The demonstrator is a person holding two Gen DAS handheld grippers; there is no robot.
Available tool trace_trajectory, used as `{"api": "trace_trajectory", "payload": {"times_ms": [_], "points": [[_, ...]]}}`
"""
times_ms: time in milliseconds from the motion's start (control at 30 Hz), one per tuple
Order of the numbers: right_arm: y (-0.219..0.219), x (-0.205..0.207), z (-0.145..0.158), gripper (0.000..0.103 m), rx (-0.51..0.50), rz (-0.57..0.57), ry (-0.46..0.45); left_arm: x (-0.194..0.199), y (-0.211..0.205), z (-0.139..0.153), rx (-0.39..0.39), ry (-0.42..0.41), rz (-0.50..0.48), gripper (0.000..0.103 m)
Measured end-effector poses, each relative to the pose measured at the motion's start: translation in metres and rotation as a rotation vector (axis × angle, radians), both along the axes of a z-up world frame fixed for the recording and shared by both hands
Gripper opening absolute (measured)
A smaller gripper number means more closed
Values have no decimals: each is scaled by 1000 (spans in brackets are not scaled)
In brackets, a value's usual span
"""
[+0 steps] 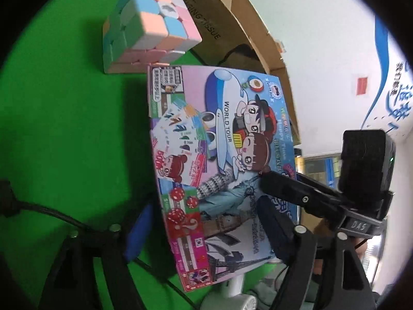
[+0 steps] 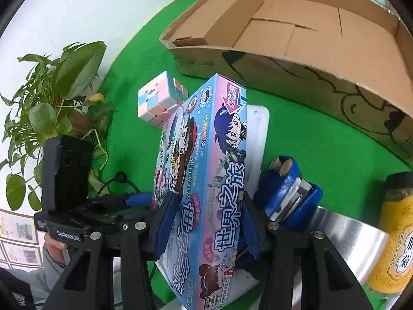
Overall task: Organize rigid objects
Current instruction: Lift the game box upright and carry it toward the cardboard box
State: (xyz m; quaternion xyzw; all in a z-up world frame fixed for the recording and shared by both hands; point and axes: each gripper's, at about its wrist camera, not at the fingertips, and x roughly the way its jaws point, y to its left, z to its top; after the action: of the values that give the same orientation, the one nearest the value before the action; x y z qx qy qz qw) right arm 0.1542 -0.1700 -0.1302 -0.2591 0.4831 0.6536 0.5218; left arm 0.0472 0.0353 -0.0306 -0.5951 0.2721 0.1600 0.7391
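A colourful board game box [image 2: 206,180] with cartoon children and "WORLD TOUR" print is held on edge above the green table. My right gripper [image 2: 206,222] is shut on its narrow sides with blue pads. In the left wrist view the box face [image 1: 219,160] fills the middle, and my left gripper [image 1: 206,232] has its blue pads on either side of the box's lower part; whether they press on it is unclear. The right gripper's black finger [image 1: 284,188] crosses the box there. A pastel puzzle cube [image 1: 149,25] sits on the green cloth beyond the box, also in the right wrist view [image 2: 160,100].
An open cardboard box [image 2: 296,33] stands at the back. A blue stapler-like item [image 2: 289,193], a yellow-labelled jar [image 2: 395,232], a shiny metal surface [image 2: 343,237] and a white board [image 2: 258,129] lie right of the game box. A potted plant [image 2: 51,103] stands left.
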Motion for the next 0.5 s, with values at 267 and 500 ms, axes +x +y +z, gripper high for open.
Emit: {"api": "trace_trajectory", "payload": {"times_ms": [267, 500], "points": [[-15, 0, 0, 41, 71, -90, 54, 12, -11, 3, 27, -16, -13, 80], [-39, 8, 17, 34, 187, -142, 170, -13, -3, 25, 91, -81, -5, 79]]}}
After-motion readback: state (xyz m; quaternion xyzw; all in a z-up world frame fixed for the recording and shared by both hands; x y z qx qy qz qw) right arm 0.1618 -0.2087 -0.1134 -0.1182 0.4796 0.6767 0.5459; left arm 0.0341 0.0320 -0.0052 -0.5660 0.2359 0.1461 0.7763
